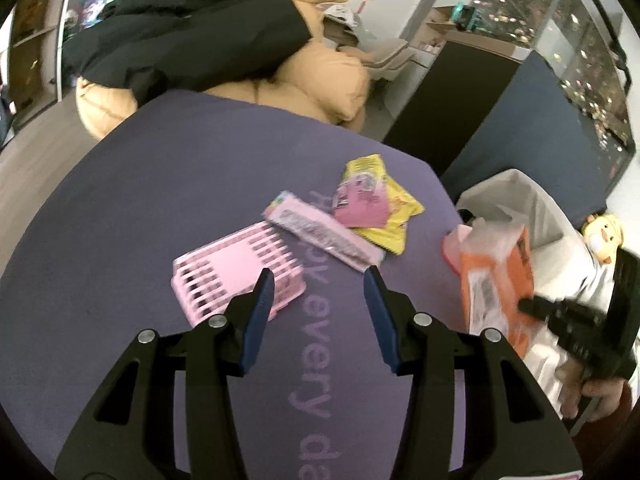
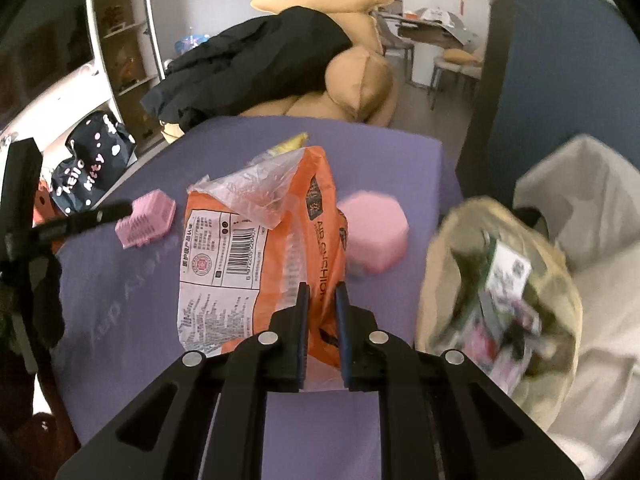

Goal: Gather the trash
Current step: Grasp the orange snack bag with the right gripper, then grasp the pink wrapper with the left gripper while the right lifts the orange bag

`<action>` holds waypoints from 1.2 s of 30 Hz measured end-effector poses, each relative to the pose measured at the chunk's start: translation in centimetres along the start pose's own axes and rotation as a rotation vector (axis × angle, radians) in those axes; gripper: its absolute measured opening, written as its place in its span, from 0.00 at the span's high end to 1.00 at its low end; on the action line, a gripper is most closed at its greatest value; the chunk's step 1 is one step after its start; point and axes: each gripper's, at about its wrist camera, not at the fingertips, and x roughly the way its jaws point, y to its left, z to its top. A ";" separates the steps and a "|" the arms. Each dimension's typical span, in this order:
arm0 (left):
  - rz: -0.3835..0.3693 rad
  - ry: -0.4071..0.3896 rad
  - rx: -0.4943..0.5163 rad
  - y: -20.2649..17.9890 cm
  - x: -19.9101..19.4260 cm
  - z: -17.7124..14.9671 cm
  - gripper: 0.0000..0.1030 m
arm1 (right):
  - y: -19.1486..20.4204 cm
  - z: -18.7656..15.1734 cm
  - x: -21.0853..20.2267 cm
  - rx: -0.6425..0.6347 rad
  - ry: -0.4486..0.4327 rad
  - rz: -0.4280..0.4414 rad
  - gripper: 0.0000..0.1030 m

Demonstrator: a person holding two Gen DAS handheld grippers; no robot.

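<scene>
An orange and white wrapper (image 2: 256, 248) hangs above the purple table (image 2: 400, 152), with my right gripper (image 2: 322, 292) shut on its lower edge. In the left wrist view the same orange wrapper (image 1: 496, 280) shows at the right, held by the right gripper (image 1: 532, 306). A beige trash bag (image 2: 452, 248) with several scraps inside stands open just right of it. My left gripper (image 1: 320, 280) is open over the purple table (image 1: 120, 200), nothing between its fingers. Ahead of it lie a pink wrapper (image 1: 320, 236) and a yellow wrapper (image 1: 388, 204).
A pink slatted basket (image 1: 236, 276) lies on its side by the left fingertip. A pink round box (image 2: 376, 236) sits behind the orange wrapper. Tan cushions (image 1: 320, 76) with a black garment (image 1: 180, 36) sit beyond the table. A dark blue panel (image 1: 520, 128) stands at the right.
</scene>
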 end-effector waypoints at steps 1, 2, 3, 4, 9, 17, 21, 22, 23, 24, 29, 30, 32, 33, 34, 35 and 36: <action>-0.010 0.002 0.011 -0.4 0.3 0.2 0.57 | -0.1 -0.6 -0.1 0.008 0.002 0.003 0.87; -0.023 0.005 0.027 -0.9 0.6 0.3 0.57 | -0.1 -1.4 -0.4 0.013 0.001 0.004 0.87; -0.034 0.009 0.046 -1.5 1.0 0.5 0.57 | -0.1 -1.9 -0.5 0.012 -0.001 0.000 0.87; -0.038 0.014 0.058 -1.9 1.2 0.6 0.57 | -0.1 -2.5 -0.8 0.009 -0.007 -0.010 0.87; -0.041 0.073 0.049 -3.8 3.0 0.3 0.57 | -0.6 -4.3 -1.0 0.065 -0.018 0.019 0.87; -0.009 0.166 -0.067 -4.5 7.8 1.1 0.57 | -1.4 -5.5 -1.2 0.102 -0.034 0.046 0.87; 0.071 0.177 -0.102 -3.8 9.8 1.8 0.57 | -1.5 -6.0 -1.3 0.103 -0.038 0.052 0.87; 0.101 0.171 -0.092 -3.8 10.2 1.9 0.57 | -1.4 -6.1 -1.3 0.102 -0.038 0.051 0.87; 0.123 0.166 -0.084 -3.8 10.4 2.1 0.57 | -1.4 -6.2 -1.2 0.100 -0.039 0.051 0.87; 0.139 0.161 -0.081 -3.8 10.7 2.1 0.57 | -1.4 -6.3 -1.1 0.100 -0.038 0.052 0.85; 0.187 0.136 -0.074 -4.1 11.1 2.2 0.68 | -1.2 -6.5 -1.0 0.092 -0.040 0.066 0.85; 0.198 0.135 -0.064 -4.2 11.1 2.1 0.75 | -1.2 -6.5 -1.0 0.091 -0.040 0.069 0.85; 0.198 0.134 -0.044 -4.0 10.8 1.8 0.79 | -1.1 -6.5 -0.9 0.085 -0.041 0.074 0.85; 0.196 0.139 -0.040 -3.8 10.6 1.8 0.89 | -1.1 -6.5 -0.9 0.083 -0.042 0.073 0.85; 0.185 0.150 -0.036 -3.6 10.2 1.4 0.90 | -1.1 -6.6 -0.9 0.085 -0.042 0.072 0.85; 0.175 0.154 -0.032 -3.6 10.0 1.2 0.91 | -1.2 -6.6 -0.8 0.088 -0.041 0.073 0.85; 0.167 0.161 -0.022 -3.5 9.7 0.8 0.94 | -1.2 -6.7 -0.8 0.090 -0.041 0.074 0.85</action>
